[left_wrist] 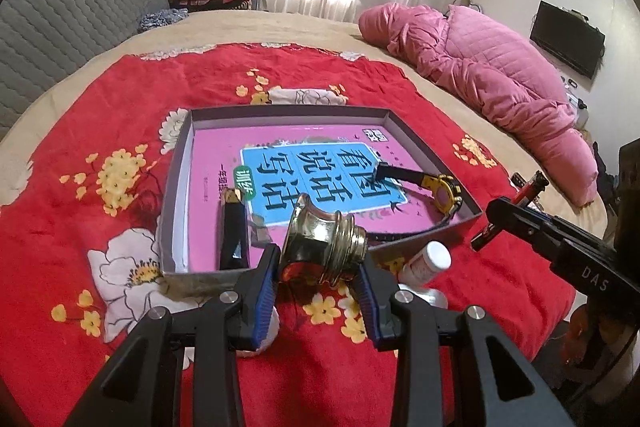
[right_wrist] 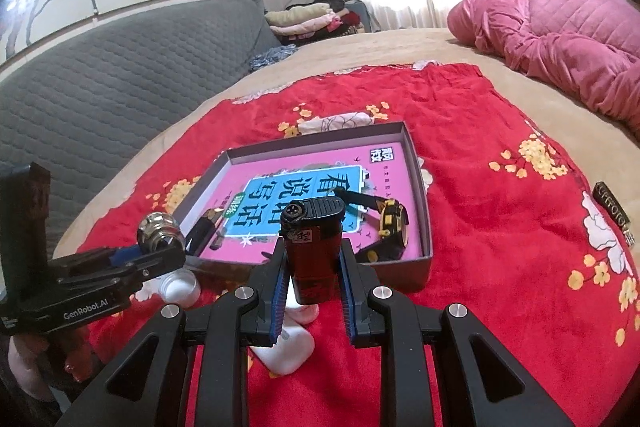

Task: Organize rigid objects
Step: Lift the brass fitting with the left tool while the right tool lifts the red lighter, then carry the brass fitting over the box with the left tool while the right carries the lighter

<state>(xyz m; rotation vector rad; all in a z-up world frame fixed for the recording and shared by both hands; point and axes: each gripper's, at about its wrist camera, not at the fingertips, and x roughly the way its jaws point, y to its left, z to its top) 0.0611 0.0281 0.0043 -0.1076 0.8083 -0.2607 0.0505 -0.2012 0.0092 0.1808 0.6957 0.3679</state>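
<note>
The white case (right_wrist: 286,349) lies partly hidden behind the right gripper (right_wrist: 313,281), perhaps an earbud case.

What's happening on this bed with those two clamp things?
A person is tidying small hard items into a shallow box lying on a red floral blanket. The left gripper is clamped on a shiny metal fitting, and the right gripper is clamped on a dark red lighter; both hang near the box's front edge. Inside the box already lie a pink book, a yellow watch and a black bar. A white bottle and a white case remain on the blanket.
</note>
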